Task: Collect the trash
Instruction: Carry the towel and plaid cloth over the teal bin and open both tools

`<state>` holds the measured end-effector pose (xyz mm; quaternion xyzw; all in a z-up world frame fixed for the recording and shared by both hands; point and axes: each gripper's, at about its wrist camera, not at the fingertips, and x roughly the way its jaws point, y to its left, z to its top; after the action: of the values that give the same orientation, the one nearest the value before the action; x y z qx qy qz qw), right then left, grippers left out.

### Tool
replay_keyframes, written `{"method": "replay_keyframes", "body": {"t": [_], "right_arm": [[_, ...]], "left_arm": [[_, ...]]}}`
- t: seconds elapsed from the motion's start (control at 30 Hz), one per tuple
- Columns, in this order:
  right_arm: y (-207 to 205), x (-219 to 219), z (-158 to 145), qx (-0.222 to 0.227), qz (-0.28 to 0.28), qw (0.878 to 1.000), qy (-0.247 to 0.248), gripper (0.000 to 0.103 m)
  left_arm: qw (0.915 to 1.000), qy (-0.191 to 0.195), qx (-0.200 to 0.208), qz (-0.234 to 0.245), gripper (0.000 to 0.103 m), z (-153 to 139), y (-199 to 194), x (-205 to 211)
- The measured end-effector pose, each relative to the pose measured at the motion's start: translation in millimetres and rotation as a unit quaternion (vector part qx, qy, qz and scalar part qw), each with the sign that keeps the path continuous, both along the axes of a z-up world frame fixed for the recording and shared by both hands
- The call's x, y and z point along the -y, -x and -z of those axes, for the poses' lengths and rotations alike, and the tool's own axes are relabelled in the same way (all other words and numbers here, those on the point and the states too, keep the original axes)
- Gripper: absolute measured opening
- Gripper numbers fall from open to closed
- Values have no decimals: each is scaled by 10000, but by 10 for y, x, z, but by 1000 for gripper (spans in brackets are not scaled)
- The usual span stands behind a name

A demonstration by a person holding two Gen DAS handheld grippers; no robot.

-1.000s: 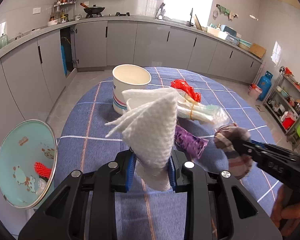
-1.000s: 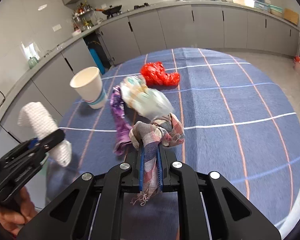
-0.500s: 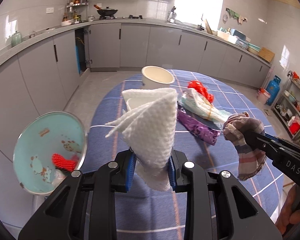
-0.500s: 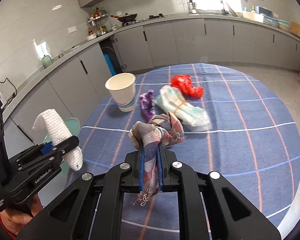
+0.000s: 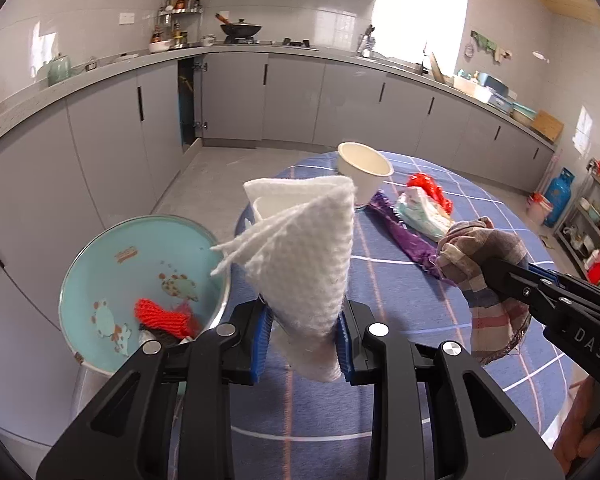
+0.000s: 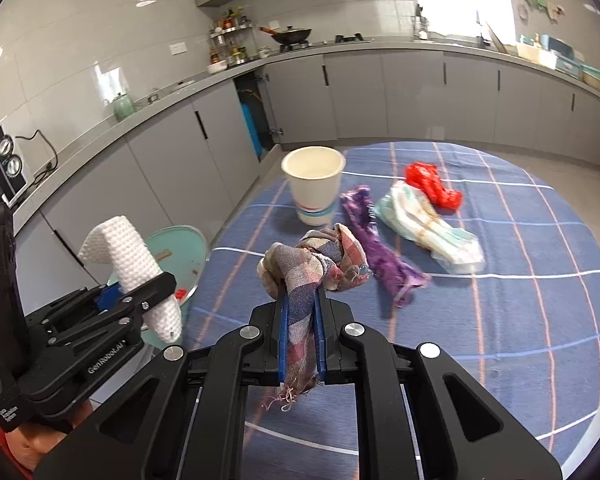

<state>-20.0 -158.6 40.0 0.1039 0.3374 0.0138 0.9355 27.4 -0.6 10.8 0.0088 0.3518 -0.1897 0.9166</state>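
Left of the left gripper [image 5: 303,344] and below it sits the bin [image 5: 100,240]; the gripper clamps a white towel [image 5: 304,248]. To its right, the right gripper [image 6: 300,334] pinches a plaid rag [image 6: 314,266], with a cup [image 6: 314,184] and wrappers [image 6: 384,248] on the table [image 6: 520,320] ahead.

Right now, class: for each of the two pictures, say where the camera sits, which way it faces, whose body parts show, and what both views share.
Left wrist: on the left gripper, facing down past its white cloth to the bin and table; right gripper and a hand show at right.
Right wrist: on the right gripper, shut on a plaid rag, facing the table; left gripper and a hand show at left.
Shared: cup, purple wrapper, red bag, counters.
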Motion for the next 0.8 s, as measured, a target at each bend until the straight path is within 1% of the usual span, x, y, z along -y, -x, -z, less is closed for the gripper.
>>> {"method": "replay_keyframes", "body": {"t": [0.37,0.8], "right_arm": [[-210,-467,-22,29,-476,9988,67,12],[-453,-913,-25,49,-934,9955,137,12]], "left_arm": [[9989,-12,6,-473,28,17,-65,-443],[9944,-21,-54,-1059,28,69,-231,-923]]}}
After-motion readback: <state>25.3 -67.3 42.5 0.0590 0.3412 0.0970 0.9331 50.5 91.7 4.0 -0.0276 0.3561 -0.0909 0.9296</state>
